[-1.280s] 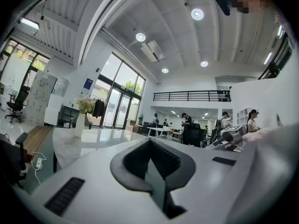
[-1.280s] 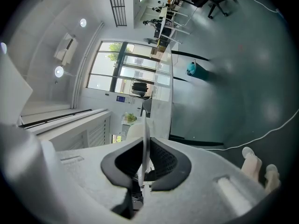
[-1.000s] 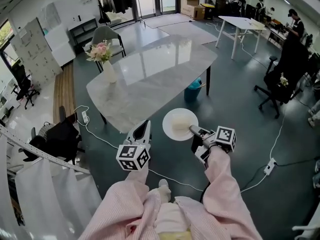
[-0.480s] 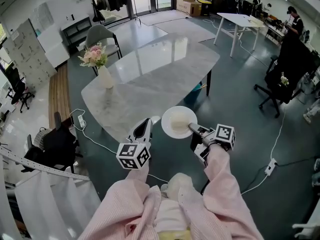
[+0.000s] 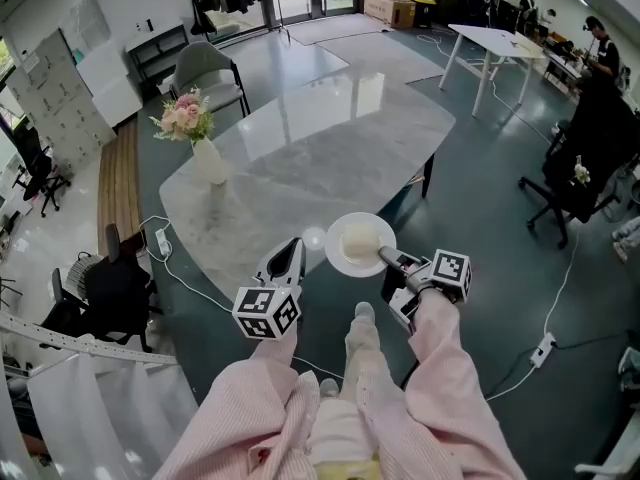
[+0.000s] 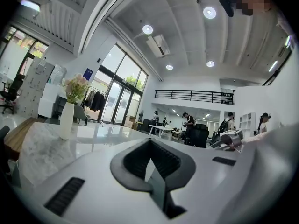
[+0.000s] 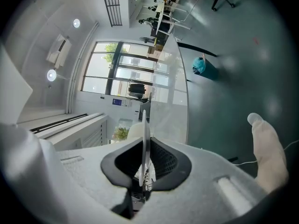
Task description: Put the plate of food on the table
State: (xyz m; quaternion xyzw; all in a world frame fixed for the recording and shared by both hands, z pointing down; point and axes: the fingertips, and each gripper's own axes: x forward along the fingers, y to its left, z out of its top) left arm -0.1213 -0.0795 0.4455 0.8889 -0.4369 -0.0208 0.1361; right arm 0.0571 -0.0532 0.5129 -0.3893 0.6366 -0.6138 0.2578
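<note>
Plainly round plate [image 5: 337, 238], glossy marble table [image 5: 320, 158]

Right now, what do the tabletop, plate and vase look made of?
Tabletop: marble or marble-look stone, polished. It has pale grey veining and mirrors the windows.
Plate: likely glazed white ceramic, possibly melamine. The rim is thin and smooth.
Vase: probably white ceramic. It looks opaque and smooth, but is too small to be sure.
</note>
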